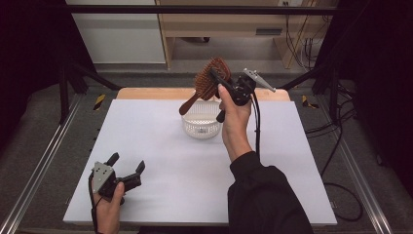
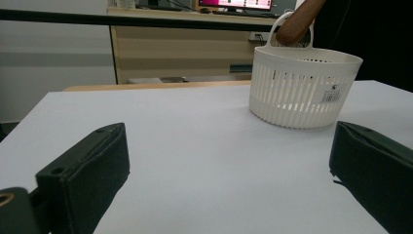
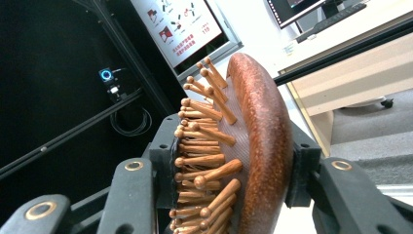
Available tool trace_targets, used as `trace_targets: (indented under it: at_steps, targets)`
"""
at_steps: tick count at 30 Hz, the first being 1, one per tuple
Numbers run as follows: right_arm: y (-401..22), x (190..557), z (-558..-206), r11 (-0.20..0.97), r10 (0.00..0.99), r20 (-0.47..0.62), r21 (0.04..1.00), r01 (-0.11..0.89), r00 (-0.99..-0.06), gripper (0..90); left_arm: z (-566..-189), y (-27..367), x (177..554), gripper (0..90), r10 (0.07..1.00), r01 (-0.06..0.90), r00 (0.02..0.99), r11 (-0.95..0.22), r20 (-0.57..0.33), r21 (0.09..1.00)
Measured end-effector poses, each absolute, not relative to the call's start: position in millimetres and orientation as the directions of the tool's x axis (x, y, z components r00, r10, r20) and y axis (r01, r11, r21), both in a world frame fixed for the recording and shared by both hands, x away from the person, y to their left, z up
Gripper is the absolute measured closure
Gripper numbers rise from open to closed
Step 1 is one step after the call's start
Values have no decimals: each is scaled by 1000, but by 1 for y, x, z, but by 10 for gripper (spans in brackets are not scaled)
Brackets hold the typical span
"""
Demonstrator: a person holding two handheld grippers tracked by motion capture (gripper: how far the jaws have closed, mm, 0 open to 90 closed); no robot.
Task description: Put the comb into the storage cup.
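Note:
A brown wooden hairbrush [image 1: 208,82] hangs in the air above the white slatted basket [image 1: 201,125], its handle slanting down toward the basket's rim. My right gripper [image 1: 220,78] is shut on the brush's head. In the right gripper view its jaws press on the bristle side and the back of the hairbrush [image 3: 234,156]. My left gripper [image 1: 127,168] stands open near the table's front left, nothing between its jaws. In the left gripper view the basket [image 2: 302,90] stands ahead to the right, with the brush's handle [image 2: 297,22] over it.
A white sheet [image 1: 160,161] covers the table top. A wooden edge [image 1: 146,93] shows at the back. Metal rails [image 1: 34,170] run along both sides, and cables [image 1: 341,195] lie on the floor at the right. A wooden desk [image 1: 219,24] stands behind.

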State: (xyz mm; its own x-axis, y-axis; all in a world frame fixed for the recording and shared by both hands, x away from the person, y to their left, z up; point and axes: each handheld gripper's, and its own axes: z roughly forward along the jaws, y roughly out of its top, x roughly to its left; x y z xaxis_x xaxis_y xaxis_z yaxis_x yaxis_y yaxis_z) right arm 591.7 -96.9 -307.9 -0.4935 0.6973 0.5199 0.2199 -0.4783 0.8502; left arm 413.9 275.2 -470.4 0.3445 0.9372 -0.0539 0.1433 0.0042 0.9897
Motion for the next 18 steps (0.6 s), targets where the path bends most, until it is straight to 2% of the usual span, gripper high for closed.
trace_targets:
  at_steps: [4, 15, 18]
  targets:
    - [-99, 592, -310, -445, 733, 480, 874, 194, -481, 517, -470, 275, 414, 11, 937, 143, 346, 3, -52, 990]
    - [-105, 597, -319, -437, 748, 475, 878, 194, -464, 516, -470, 276, 414, 12, 937, 142, 345, 5, -54, 990]
    - [-107, 598, -327, -449, 742, 489, 871, 201, -459, 515, -468, 274, 415, 9, 935, 135, 354, -29, -21, 990]
